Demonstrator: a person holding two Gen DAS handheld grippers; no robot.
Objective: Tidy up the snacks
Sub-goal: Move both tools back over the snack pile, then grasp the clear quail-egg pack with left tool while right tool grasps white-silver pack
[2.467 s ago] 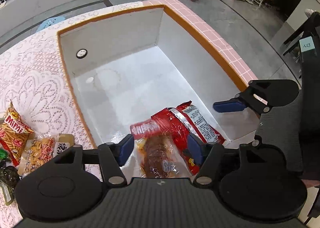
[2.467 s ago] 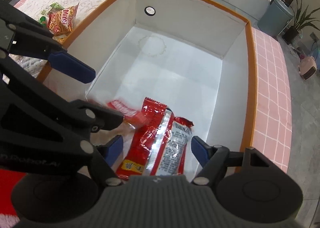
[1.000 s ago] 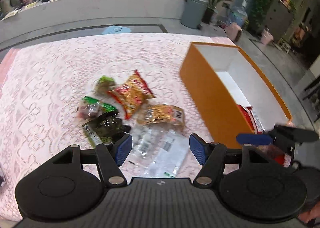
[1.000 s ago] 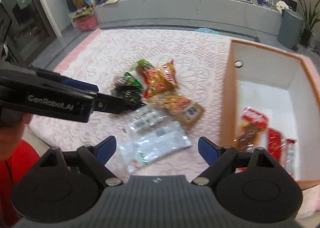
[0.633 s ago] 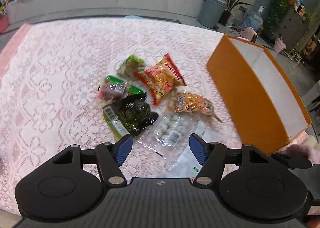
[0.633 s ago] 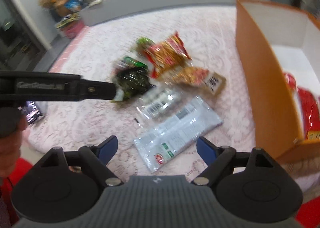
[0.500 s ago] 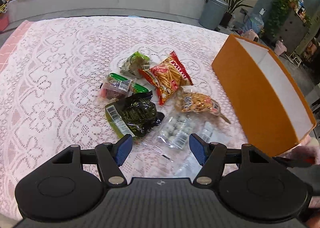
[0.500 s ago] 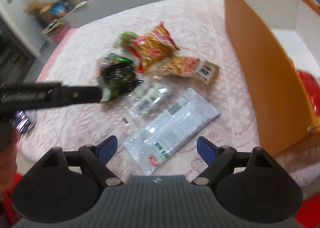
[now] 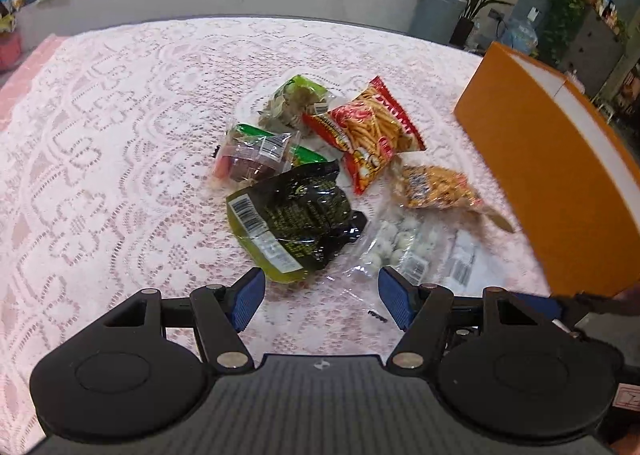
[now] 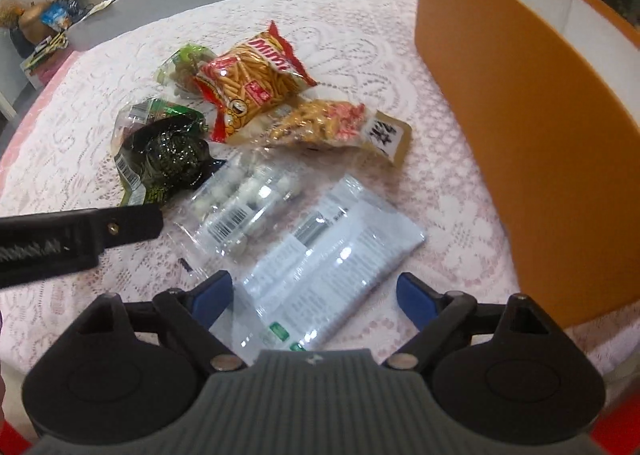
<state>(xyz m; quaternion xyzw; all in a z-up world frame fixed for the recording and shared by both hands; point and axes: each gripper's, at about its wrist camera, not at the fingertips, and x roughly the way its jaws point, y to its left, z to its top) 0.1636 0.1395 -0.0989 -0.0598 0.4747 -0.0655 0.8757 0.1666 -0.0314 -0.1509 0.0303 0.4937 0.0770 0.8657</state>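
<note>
Left wrist view: the left tool (image 9: pixel 320 291) hangs with its pads apart and nothing between them, above the lace-covered surface (image 9: pixel 100 143). The dark pack (image 9: pixel 296 219) lies just ahead of it, its long axis running from the near left pad up toward the far right. The clear pack (image 9: pixel 400 243) of white balls lies ahead of the right pad. The box (image 9: pixel 560 175) stands at the right, well apart from the pile.

Right wrist view: the right tool (image 10: pixel 310 293) is also spread and empty. The white pack (image 10: pixel 332 267) lies between and just beyond its pads, long axis slanting from near left to far right, so this tool is the nearer one to it. The chips (image 10: pixel 252 79) lie farther off.

Half a second earlier both views sat higher; now the snacks loom larger and closer.
</note>
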